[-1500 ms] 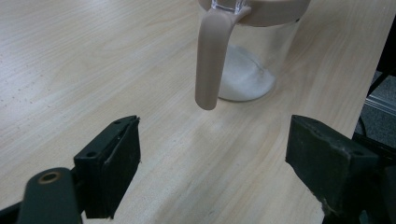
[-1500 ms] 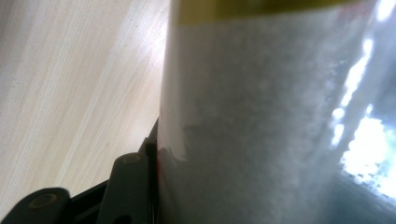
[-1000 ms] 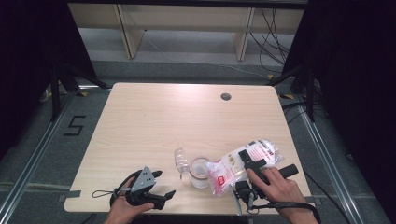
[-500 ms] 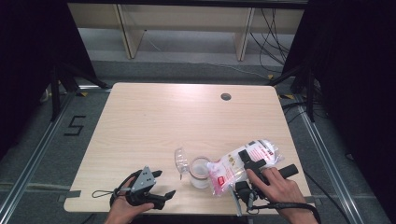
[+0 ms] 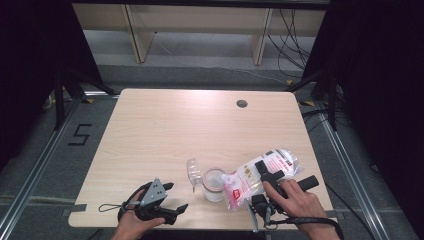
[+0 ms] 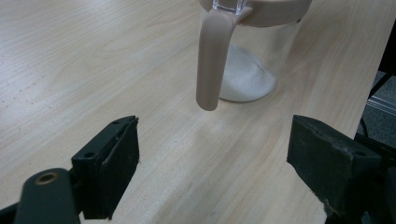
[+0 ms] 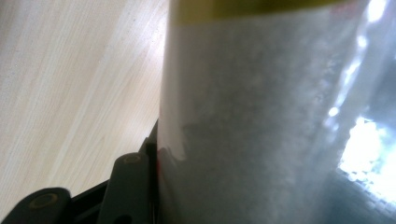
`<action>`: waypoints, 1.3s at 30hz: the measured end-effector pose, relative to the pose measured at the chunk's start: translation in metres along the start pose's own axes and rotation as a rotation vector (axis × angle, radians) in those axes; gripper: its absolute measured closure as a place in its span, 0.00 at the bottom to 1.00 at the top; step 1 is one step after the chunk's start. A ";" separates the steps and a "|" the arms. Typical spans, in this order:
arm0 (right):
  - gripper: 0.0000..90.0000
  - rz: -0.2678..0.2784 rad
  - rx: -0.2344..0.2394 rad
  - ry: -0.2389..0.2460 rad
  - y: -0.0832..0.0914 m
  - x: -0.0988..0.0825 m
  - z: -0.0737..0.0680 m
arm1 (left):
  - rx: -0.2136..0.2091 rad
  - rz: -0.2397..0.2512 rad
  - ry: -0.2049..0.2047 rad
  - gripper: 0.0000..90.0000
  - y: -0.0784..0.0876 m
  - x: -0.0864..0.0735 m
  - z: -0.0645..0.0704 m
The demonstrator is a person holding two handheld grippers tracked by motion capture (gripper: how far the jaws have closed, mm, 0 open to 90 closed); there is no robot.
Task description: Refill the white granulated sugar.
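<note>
Clear plastic bag (image 5: 260, 175) of white powder with a red and white label lies tilted, its low end over the mouth of the clear glass jar (image 5: 214, 184), which stands near the front edge of the pale wooden table (image 5: 165, 130). The right gripper (image 5: 265, 172), just right of the jar, pinches the bag's middle, the hand (image 5: 295, 197) stretched forward behind it. The left gripper (image 5: 172, 197), left of the jar, rests low with jaws spread wide, empty, aimed at the jar's beige hinged clasp (image 6: 212, 56).

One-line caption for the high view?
Right gripper tips a plastic bag toward an open jar; left gripper rests open nearby.
</note>
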State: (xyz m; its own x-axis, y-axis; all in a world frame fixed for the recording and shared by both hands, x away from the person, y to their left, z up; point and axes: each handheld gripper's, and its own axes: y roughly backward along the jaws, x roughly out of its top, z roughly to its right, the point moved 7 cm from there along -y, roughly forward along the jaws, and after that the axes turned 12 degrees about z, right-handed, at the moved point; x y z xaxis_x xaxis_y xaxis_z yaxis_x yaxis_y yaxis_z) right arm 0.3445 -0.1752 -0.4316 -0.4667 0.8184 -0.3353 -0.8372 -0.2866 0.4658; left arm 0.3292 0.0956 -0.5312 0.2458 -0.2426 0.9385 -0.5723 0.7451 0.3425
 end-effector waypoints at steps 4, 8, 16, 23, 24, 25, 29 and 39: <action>0.60 0.002 0.001 -0.003 0.000 0.000 0.000 | -0.002 0.004 0.007 0.18 0.000 0.000 0.001; 0.60 -0.003 0.003 0.020 0.000 -0.001 0.001 | 0.001 0.000 0.001 0.18 0.000 0.000 0.000; 0.60 -0.012 0.003 0.009 0.000 -0.002 -0.001 | -0.008 0.007 -0.007 0.18 -0.001 0.000 0.000; 0.60 -0.009 0.003 -0.003 0.000 -0.001 -0.002 | -0.007 0.005 -0.016 0.18 0.000 0.001 -0.001; 0.60 -0.004 0.001 -0.003 0.000 0.000 -0.002 | -0.007 0.005 -0.015 0.18 0.000 0.001 -0.001; 0.60 -0.003 0.001 -0.001 0.000 0.000 -0.001 | -0.007 0.004 -0.013 0.18 0.000 0.001 -0.001; 0.60 -0.006 0.005 0.008 0.000 -0.001 -0.001 | -0.008 0.006 -0.002 0.18 -0.001 0.000 0.000; 0.61 -0.004 0.002 -0.034 0.001 -0.002 -0.003 | -0.005 0.008 0.010 0.18 -0.001 0.000 0.001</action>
State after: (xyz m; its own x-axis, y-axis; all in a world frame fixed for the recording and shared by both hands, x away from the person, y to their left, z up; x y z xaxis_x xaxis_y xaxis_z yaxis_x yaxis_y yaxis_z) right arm 0.3439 -0.1785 -0.4334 -0.4535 0.8360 -0.3088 -0.8383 -0.2825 0.4663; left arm 0.3291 0.0945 -0.5316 0.2492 -0.2309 0.9405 -0.5700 0.7502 0.3352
